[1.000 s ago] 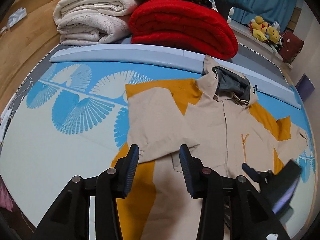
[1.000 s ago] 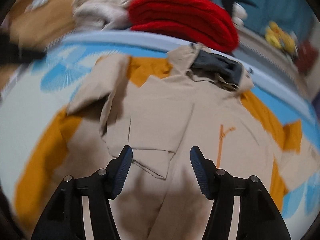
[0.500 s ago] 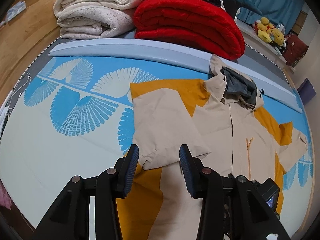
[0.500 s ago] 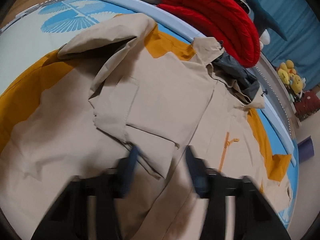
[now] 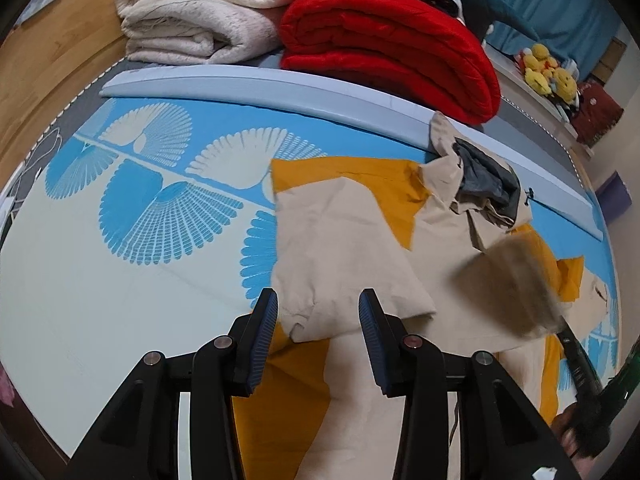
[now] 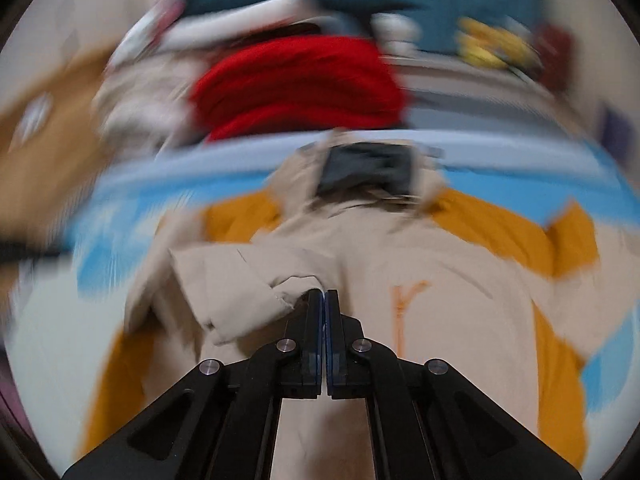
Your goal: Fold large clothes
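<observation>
A beige and mustard jacket (image 5: 400,248) with a grey-lined hood (image 5: 484,176) lies spread on a blue and white patterned mat (image 5: 120,264). Its left sleeve (image 5: 344,264) is folded across the body. My left gripper (image 5: 318,312) is open and hovers over the sleeve's cuff end. My right gripper (image 6: 323,298) is shut on a fold of beige jacket cloth (image 6: 256,296) and holds it raised over the jacket (image 6: 460,280). In the left wrist view it appears at the right as a blur with cloth (image 5: 516,288).
A red blanket (image 5: 392,48) and cream blankets (image 5: 200,12) are stacked behind a pale blue ridge (image 5: 280,88) at the mat's far edge. Yellow plush toys (image 5: 548,72) sit at the back right. A wooden floor (image 5: 48,72) lies at the left.
My right gripper has shut on the jacket cloth and swung up and right with it; its view is blurred by motion. My left gripper has stayed open and edged forward.
</observation>
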